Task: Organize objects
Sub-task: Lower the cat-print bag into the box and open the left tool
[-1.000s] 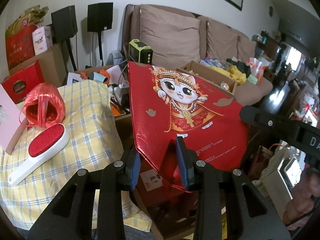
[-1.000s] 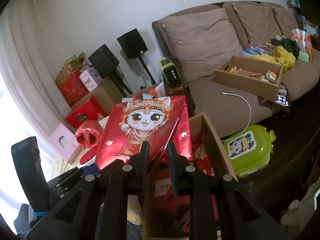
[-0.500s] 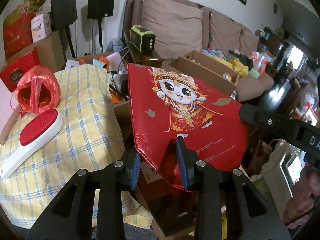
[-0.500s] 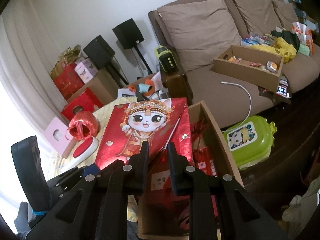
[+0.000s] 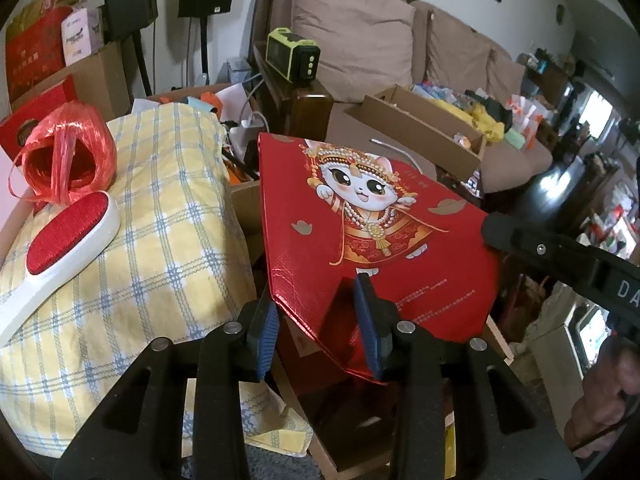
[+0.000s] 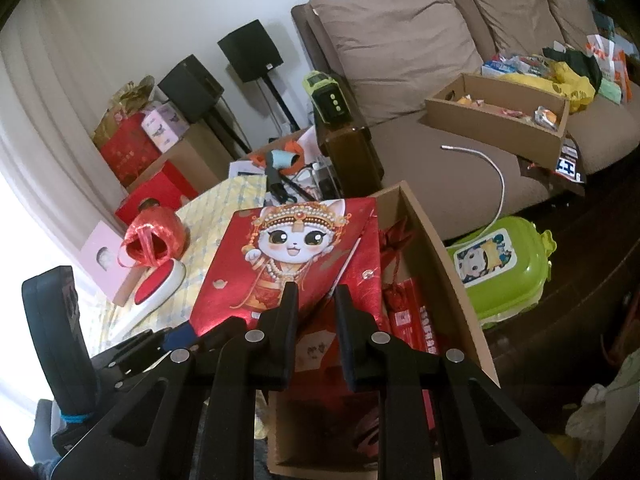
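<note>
One red gift bag with a cartoon cat is held flat over one open cardboard box of red packages, partly hidden beneath it. The left gripper is closed on the bag's near corner; the right gripper is closed on its near edge. On the left, one lint brush and one red twine roll lie on a checked cloth.

Brown sofa with plump cushions against a pale wall; two black speakers on stands alongside, dark wooden floor, daylight flooding from left.
</note>
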`<control>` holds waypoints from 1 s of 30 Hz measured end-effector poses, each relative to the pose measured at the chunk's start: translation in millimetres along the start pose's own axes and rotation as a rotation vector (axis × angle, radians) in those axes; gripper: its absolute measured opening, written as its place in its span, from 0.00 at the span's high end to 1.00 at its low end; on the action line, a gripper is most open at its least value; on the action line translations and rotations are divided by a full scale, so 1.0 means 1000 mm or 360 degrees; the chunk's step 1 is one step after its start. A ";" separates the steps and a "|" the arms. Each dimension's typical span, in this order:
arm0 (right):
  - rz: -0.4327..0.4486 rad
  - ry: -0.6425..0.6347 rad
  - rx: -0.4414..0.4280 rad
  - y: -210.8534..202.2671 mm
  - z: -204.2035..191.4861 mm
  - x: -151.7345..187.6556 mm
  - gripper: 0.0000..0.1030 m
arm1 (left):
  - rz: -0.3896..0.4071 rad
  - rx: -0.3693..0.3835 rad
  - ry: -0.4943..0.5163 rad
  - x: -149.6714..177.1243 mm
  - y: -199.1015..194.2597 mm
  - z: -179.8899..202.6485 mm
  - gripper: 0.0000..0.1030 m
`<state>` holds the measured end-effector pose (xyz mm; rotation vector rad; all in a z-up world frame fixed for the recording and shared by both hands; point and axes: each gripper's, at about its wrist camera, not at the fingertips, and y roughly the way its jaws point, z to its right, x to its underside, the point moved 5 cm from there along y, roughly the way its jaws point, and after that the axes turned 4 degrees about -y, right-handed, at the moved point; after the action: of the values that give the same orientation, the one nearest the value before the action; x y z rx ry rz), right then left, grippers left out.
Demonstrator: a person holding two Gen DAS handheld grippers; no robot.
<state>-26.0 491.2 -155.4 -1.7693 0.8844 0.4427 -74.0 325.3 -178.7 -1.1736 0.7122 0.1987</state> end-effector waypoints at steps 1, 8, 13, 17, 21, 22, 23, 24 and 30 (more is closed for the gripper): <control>-0.0007 0.0001 0.0001 0.002 0.001 0.001 0.81 | -0.0005 -0.0001 -0.0004 0.000 0.001 -0.002 0.67; -0.0044 0.0001 -0.0001 0.012 0.001 0.008 0.81 | -0.0069 -0.0002 -0.0037 0.005 0.012 -0.007 0.65; -0.0062 0.0038 0.0001 0.015 0.009 0.010 0.81 | -0.0096 0.0008 -0.0026 0.006 0.017 -0.005 0.60; -0.0048 0.0054 0.0010 0.013 0.013 0.009 0.81 | -0.0112 -0.0002 -0.0005 0.008 0.019 -0.003 0.54; -0.0030 0.0060 -0.0001 0.011 0.013 0.008 0.81 | -0.0139 0.0006 0.0035 0.012 0.022 0.002 0.54; -0.0032 0.0059 -0.0003 0.012 0.013 0.008 0.81 | -0.0147 0.0005 0.0046 0.013 0.023 0.004 0.54; -0.0035 0.0061 -0.0004 0.012 0.013 0.008 0.81 | -0.0156 0.0003 0.0055 0.014 0.024 0.005 0.54; -0.0039 0.0061 -0.0003 0.012 0.013 0.008 0.81 | -0.0161 0.0001 0.0059 0.016 0.025 0.006 0.54; -0.0043 0.0063 -0.0006 0.012 0.013 0.009 0.81 | -0.0174 -0.0006 0.0061 0.018 0.025 0.005 0.53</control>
<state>-27.6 498.0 -173.4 -1.7968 0.8868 0.3927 -70.1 336.0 -208.0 -1.2192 0.6796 0.0861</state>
